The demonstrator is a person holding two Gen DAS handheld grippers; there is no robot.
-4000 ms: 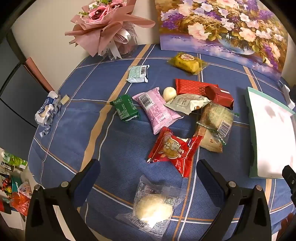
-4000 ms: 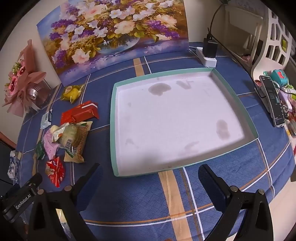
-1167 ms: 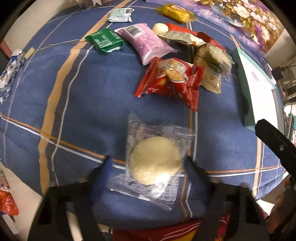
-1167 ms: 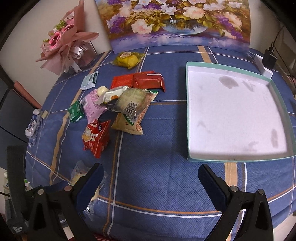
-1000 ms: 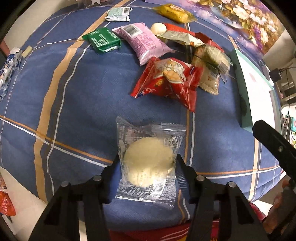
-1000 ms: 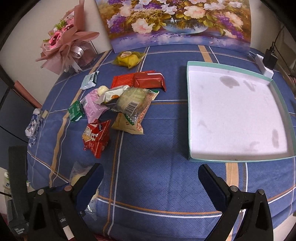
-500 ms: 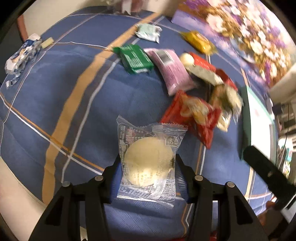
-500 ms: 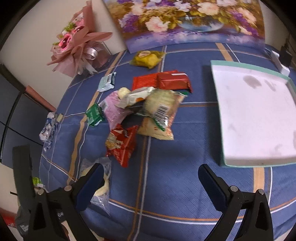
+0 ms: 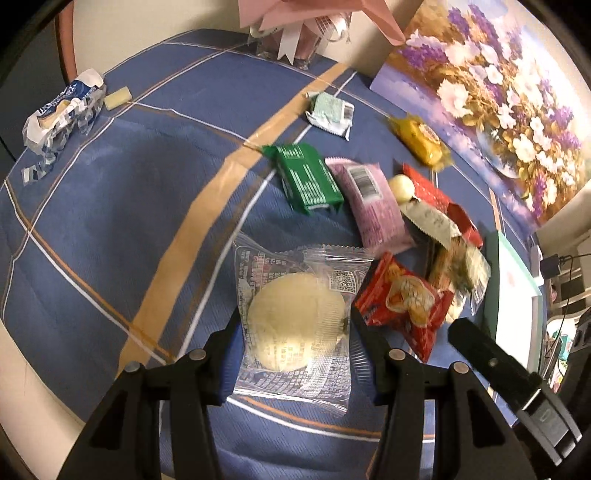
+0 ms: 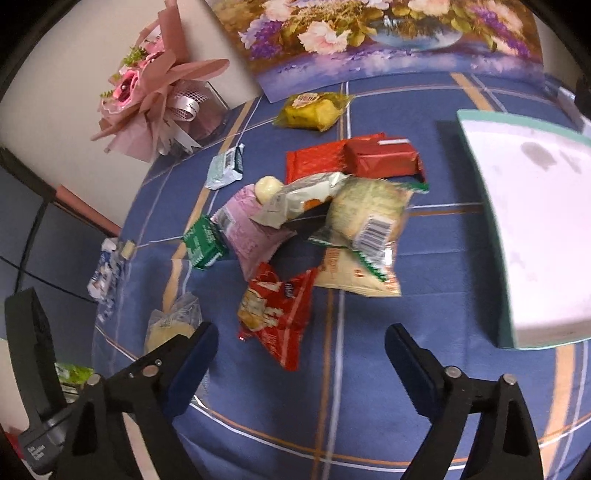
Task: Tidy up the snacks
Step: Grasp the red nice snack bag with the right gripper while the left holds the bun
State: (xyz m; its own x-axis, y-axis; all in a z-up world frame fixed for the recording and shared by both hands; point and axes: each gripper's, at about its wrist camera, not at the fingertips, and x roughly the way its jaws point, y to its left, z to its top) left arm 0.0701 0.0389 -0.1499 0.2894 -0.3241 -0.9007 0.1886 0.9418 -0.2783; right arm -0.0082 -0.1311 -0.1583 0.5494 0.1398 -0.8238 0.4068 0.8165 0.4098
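Note:
In the left wrist view my left gripper [image 9: 297, 332] is shut on a round pale pastry in a clear wrapper [image 9: 295, 321], held just above the blue cloth. It hangs beside the red snack packet [image 9: 402, 299]. My right gripper [image 10: 301, 339] hovers over the near end of the snack pile with its jaws closing. The red snack packet [image 10: 275, 306] lies just ahead of and between its fingers, and the pads do not touch it. Behind lie a green packet [image 10: 203, 243], a pink packet [image 10: 247, 229], a pale speckled packet [image 10: 365, 214], red bars [image 10: 354, 158] and a yellow packet [image 10: 310, 107]. The teal-rimmed white tray [image 10: 476, 177] stands at the right.
A pink bouquet [image 10: 155, 92] and a flower painting [image 10: 388, 33] stand along the back wall. A crumpled blue-white wrapper [image 9: 59, 110] lies at the far left. The table's front edge runs just under both grippers. The right gripper's body [image 9: 509, 384] shows at the lower right of the left view.
My left gripper closed on the clear-wrapped pastry and carried it toward the pile. My right gripper swung left from the tray to the snack pile, and its jaws now stand narrower.

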